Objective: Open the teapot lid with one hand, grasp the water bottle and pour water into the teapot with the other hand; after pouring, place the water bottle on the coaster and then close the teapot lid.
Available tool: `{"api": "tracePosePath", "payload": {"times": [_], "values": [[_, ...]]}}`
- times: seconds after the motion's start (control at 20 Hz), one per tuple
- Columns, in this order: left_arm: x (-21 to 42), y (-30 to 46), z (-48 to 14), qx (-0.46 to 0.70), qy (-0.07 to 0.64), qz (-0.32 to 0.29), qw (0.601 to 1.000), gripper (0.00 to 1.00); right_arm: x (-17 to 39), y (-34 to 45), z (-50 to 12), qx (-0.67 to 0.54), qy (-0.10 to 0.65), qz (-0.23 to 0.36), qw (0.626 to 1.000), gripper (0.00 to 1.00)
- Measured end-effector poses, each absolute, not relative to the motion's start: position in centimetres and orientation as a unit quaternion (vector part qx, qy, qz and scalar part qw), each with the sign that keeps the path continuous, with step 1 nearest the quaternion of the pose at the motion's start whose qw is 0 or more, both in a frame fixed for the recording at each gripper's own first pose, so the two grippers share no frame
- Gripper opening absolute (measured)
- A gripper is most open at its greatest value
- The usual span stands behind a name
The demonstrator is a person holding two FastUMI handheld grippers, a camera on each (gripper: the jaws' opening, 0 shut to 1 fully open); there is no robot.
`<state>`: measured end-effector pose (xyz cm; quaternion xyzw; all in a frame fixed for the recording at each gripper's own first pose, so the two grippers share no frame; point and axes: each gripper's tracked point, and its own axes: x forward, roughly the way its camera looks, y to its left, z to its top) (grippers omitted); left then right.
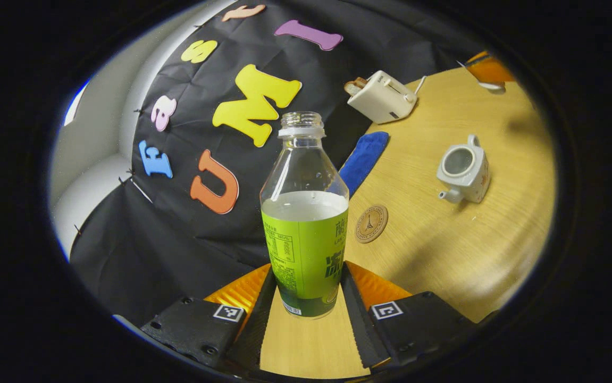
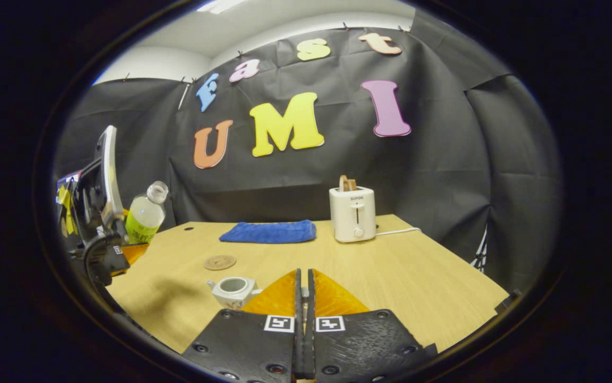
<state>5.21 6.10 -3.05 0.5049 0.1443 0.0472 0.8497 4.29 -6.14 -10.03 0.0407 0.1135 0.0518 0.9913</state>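
Water bottle (image 1: 304, 234) stands low at the centre of the left gripper view, uncapped and about half full, clamped between the fingers of the left gripper (image 1: 306, 306) and lifted off the table (image 1: 444, 255). Beyond it, at centre right, the coaster (image 1: 371, 224) lies bare, and further right the teapot (image 1: 463, 169) sits with its mouth open and no lid on it. So the lid is off and the bottle grasped; whether pouring is done I cannot tell, and setting down and closing remain. In the right gripper view the right gripper (image 2: 303, 290) is pinched nearly closed at bottom centre; whether it holds the lid I cannot tell.
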Motion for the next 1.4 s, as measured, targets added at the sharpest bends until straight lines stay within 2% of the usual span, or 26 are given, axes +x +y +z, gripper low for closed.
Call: {"api": "tracePosePath", "payload": {"times": [0.35,0.8,1.1,1.4], "values": [[5.0,5.9,-3.3,0.630,0.153,0.026,0.761,0.71,4.0,-6.7,-10.3,0.043,0.115,0.054,0.991,0.00],[5.0,3.6,-4.4,0.709,0.158,-0.005,0.687,0.71,4.1,-7.6,-10.7,0.048,0.119,0.049,0.991,0.00],[5.3,2.5,-4.6,0.744,0.156,-0.011,0.650,0.69,4.2,-7.9,-10.7,0.049,0.121,0.047,0.990,0.00],[6.7,1.8,-4.4,0.768,0.154,-0.017,0.622,0.71,4.3,-8.7,-10.7,0.052,0.120,0.039,0.991,0.00]]}}
